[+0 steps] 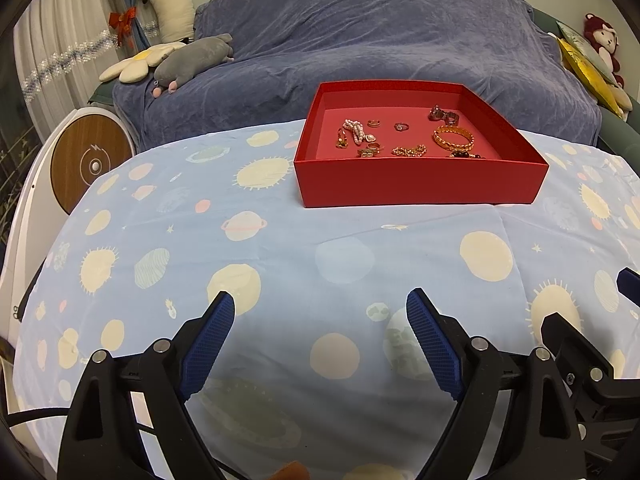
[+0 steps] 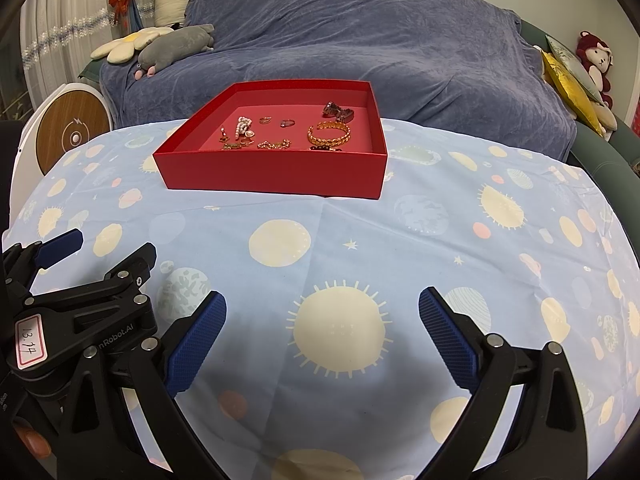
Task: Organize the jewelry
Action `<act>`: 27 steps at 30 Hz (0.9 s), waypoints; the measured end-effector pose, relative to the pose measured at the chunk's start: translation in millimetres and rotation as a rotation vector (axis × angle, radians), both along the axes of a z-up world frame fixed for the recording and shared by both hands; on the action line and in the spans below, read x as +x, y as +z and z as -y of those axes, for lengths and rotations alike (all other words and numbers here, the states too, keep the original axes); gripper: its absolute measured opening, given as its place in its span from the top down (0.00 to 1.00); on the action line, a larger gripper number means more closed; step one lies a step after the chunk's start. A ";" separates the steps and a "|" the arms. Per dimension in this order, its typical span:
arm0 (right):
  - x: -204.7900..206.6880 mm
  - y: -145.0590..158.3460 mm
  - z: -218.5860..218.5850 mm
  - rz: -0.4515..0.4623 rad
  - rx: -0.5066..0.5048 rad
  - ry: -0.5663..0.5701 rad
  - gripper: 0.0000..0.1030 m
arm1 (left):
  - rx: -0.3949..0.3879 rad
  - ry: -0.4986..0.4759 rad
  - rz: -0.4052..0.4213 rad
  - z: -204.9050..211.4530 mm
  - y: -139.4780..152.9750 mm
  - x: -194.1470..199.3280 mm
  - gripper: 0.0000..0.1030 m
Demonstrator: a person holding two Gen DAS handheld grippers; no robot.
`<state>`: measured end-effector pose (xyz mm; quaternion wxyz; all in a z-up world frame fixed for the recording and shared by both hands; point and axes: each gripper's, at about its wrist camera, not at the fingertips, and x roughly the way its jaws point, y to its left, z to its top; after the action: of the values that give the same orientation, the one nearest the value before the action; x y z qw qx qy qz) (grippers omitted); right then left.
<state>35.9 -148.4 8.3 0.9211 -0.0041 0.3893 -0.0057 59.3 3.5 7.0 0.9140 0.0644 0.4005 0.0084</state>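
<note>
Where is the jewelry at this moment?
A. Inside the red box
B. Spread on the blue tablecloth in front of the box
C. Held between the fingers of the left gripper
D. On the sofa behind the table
A: the gold bangle, the pearl piece and the small rings all lie on the floor of the red box, while both open grippers hold nothing.

light: you had even, soft indoor lighting | shadows: faint ones lay under the red box (image 1: pixel 420 184) | focus: sharp | edges: fisheye bending, dark corners
</note>
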 end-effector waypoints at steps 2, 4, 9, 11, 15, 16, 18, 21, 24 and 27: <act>-0.1 -0.1 0.1 0.000 0.001 0.000 0.08 | 0.002 0.000 0.001 0.6 0.4 0.0 0.17; -0.1 0.0 0.0 0.000 0.002 0.000 0.08 | 0.002 -0.003 0.002 1.4 0.7 0.1 0.17; -0.1 -0.1 0.1 0.000 0.001 0.000 0.08 | 0.001 -0.009 0.004 1.6 1.6 0.8 0.17; 0.0 -0.1 0.1 0.000 0.000 0.000 0.08 | 0.000 -0.008 0.007 1.1 1.5 0.8 0.17; -0.1 0.0 0.0 0.000 0.000 -0.001 0.08 | 0.000 -0.008 0.006 1.2 1.4 0.4 0.17; -0.1 -0.1 0.1 0.001 0.001 0.000 0.08 | 0.000 -0.008 0.006 1.1 1.4 0.5 0.17; -0.2 -0.1 0.2 0.000 0.003 -0.001 0.08 | -0.002 -0.008 0.003 1.0 1.1 0.6 0.17; -0.1 -0.3 0.5 0.000 0.003 0.000 0.08 | -0.006 -0.012 0.001 1.2 0.4 0.5 0.17; -0.1 0.5 -1.3 0.000 0.004 0.000 0.08 | -0.005 -0.018 0.009 1.5 0.5 0.2 0.17; -0.3 0.7 -1.7 0.001 0.005 0.000 0.08 | -0.005 -0.024 0.011 2.3 0.9 -0.2 0.17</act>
<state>35.6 -146.7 9.0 0.9213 -0.0019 0.3887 -0.0049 59.1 1.3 7.9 0.9163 0.0665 0.3948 -0.0030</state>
